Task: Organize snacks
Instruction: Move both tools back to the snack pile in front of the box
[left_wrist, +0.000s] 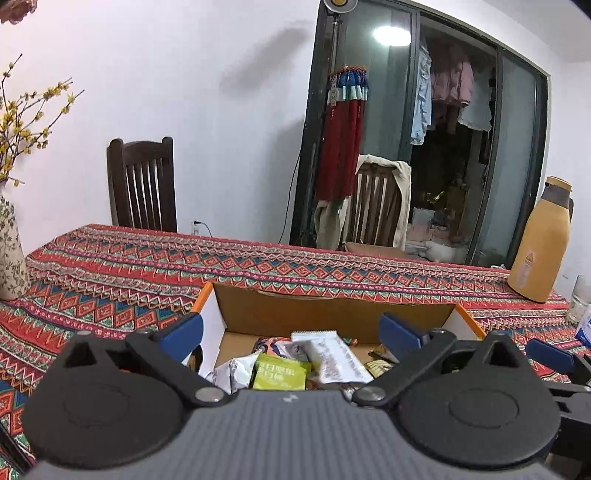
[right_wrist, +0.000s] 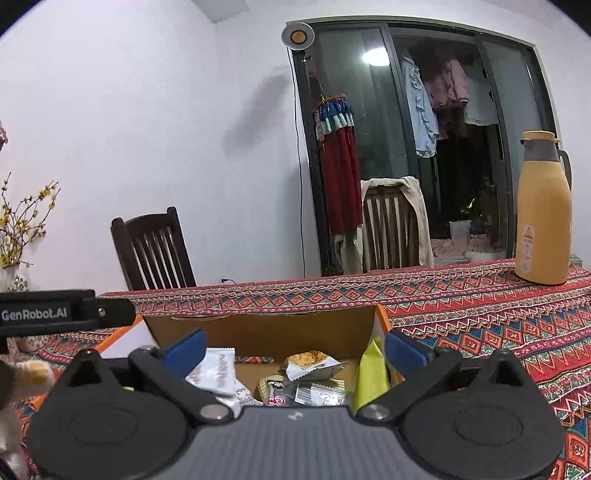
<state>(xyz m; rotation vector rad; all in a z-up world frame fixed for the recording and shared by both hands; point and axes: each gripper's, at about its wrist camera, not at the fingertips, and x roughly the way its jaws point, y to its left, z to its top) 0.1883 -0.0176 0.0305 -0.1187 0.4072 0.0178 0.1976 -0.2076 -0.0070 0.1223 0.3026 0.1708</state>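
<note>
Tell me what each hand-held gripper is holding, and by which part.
Nothing. The left hand-held gripper and right hand-held gripper are both open above the snacks in the cardboard box.

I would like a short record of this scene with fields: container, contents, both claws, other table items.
container: cardboard box, open, on patterned tablecloth
contents: mixed snack packets, among them a green packet and a white packet
left claw: open, empty, over the box
right claw: open, empty, over the box
other table items: yellow thermos, flower vase
</note>
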